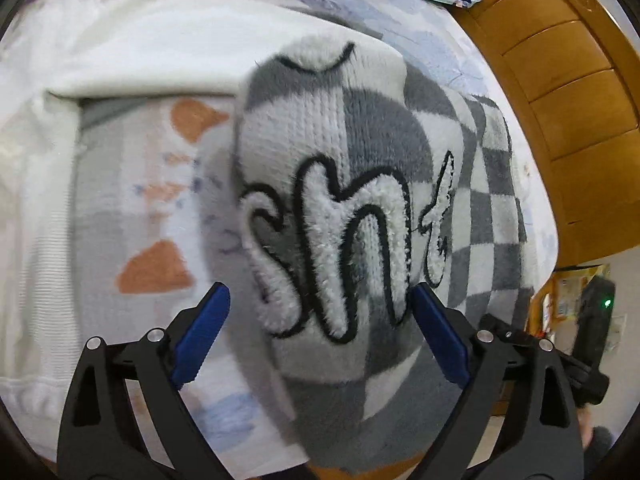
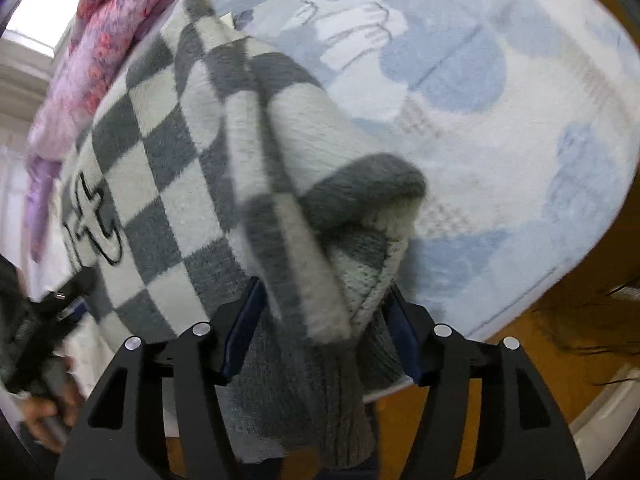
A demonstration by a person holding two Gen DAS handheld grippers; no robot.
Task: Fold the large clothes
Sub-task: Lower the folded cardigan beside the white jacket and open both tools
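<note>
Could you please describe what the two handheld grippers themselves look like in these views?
Both look alike. The left gripper and right gripper each have a matte black frame with triangular cut-outs, silver round pivot pins, and two flat blue fingers with ridged inner faces. No cables or printed markings show on either, and no sleeves are visible.

Both feeds come to me evenly lit by soft, diffuse light, with no hard shadows; I see a blown-out window (image 2: 36,12) at the right wrist view's upper left; motion blur smears the sweater (image 2: 224,184) there and the bedsheet (image 1: 132,184) on the left; fisheye bending curves the headboard (image 1: 560,80); black vignette rings every edge.
</note>
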